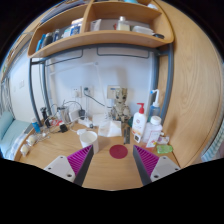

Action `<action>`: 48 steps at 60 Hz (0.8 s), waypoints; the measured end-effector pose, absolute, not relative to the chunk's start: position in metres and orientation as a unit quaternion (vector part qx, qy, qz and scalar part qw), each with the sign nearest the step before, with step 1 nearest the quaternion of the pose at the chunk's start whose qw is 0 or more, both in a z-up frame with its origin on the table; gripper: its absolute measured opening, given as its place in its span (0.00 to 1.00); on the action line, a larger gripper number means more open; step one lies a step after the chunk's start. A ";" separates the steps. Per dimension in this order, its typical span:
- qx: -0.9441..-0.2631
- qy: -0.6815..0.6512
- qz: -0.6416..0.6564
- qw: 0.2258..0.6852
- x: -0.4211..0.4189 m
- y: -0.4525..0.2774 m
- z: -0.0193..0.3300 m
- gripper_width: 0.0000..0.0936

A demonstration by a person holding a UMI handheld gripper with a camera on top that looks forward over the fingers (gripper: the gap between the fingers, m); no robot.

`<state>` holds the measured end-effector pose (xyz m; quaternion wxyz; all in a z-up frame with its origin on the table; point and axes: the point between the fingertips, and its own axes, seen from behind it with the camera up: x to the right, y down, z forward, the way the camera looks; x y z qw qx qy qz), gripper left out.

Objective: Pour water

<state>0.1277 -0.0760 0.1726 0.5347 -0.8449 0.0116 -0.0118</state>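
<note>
My gripper (113,163) hangs above the wooden desk (112,172) with its two fingers wide apart and nothing between them. The magenta pads (80,158) face each other across bare wood. Just ahead of the fingers lies a round dark red coaster (119,151). To its left, a little beyond the left finger, stands a white cup (88,139). Further back sits a small white container (112,129). I cannot tell whether the cup holds water.
A white pump bottle (140,118) and other bottles (153,128) stand at the right, with a green item (163,149) near them. Small clutter (50,126) lies at the left by the wall. A wooden shelf (100,38) with objects hangs overhead. Cables hang by wall sockets (86,94).
</note>
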 end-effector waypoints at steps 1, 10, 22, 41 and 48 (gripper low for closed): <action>-0.845 0.018 -0.013 0.535 0.133 -0.076 0.170 0.87; -0.840 0.068 -0.036 0.537 0.208 -0.069 0.135 0.87; -0.828 0.066 -0.049 0.555 0.277 -0.027 0.094 0.87; -0.800 0.046 -0.067 0.595 0.297 0.050 0.096 0.90; -0.791 0.043 -0.074 0.606 0.301 0.071 0.092 0.87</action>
